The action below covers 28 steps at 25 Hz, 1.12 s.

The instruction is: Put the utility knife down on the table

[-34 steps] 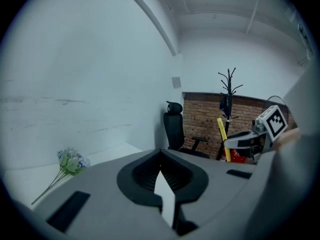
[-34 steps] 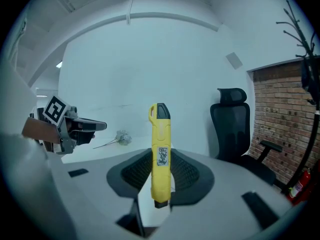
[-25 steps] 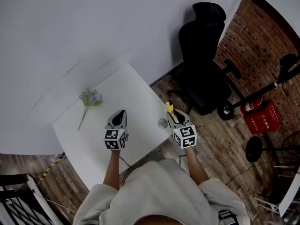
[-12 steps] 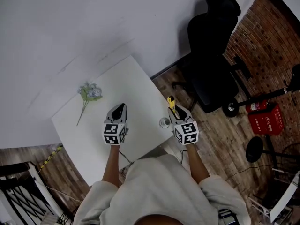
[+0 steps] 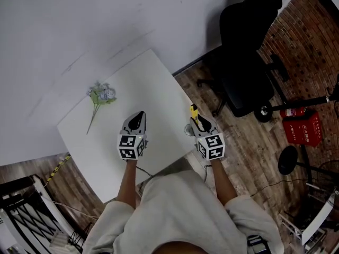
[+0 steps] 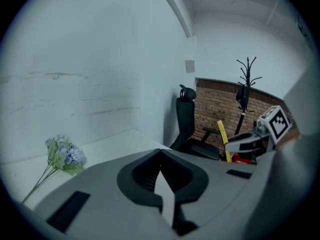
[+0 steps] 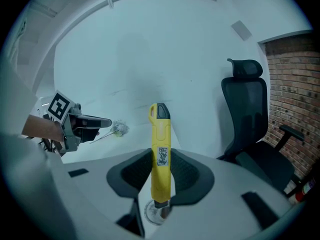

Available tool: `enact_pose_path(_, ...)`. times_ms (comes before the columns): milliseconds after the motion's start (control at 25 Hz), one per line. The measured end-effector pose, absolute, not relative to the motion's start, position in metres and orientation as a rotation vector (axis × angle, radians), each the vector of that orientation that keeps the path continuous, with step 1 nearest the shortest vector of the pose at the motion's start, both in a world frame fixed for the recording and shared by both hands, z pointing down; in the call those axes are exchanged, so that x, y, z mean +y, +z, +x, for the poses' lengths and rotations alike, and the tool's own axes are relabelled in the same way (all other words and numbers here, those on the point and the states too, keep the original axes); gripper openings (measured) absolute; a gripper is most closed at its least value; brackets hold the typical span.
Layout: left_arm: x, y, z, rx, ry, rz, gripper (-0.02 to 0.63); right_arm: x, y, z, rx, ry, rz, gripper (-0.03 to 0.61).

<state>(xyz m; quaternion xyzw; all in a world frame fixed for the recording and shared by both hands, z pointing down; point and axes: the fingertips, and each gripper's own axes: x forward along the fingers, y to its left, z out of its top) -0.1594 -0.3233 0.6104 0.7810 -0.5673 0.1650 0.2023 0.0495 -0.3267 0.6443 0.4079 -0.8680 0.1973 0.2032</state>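
A yellow utility knife point(image 7: 160, 154) stands upright between the pads of my right gripper point(image 7: 161, 156), which is shut on its middle. From the head view the knife point(image 5: 194, 112) juts out ahead of that gripper point(image 5: 200, 124), over the right edge of the white table point(image 5: 153, 89). My left gripper point(image 5: 136, 121) hovers over the table's middle. Its jaws meet at the tips with nothing between them point(image 6: 161, 153). In the left gripper view the knife point(image 6: 222, 136) shows at the right.
A sprig of pale flowers point(image 5: 100, 96) lies at the table's far left. A small clear round thing point(image 5: 188, 130) sits by the table's right edge, under the knife. A black office chair point(image 5: 249, 62) and a red crate point(image 5: 304, 128) stand on the wooden floor to the right.
Both grippers have sunk a little toward the table, the right one still carrying the knife. The head view has shifted, so the table and chair sit higher and further right in it.
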Motion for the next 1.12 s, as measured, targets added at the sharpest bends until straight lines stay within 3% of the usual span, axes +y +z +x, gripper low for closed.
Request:
enact_pose_path(720, -0.330, 0.640, -0.159, -1.516, 0.450, 2.158, 0.006, -0.334, 0.695, 0.033, -2.314, 0.537, 0.997, 0.110)
enact_pose_path(1120, -0.330, 0.642, -0.166, -1.513, 0.430, 2.149, 0.006, -0.350, 0.717, 0.010, -2.204, 0.236, 0.713, 0.110)
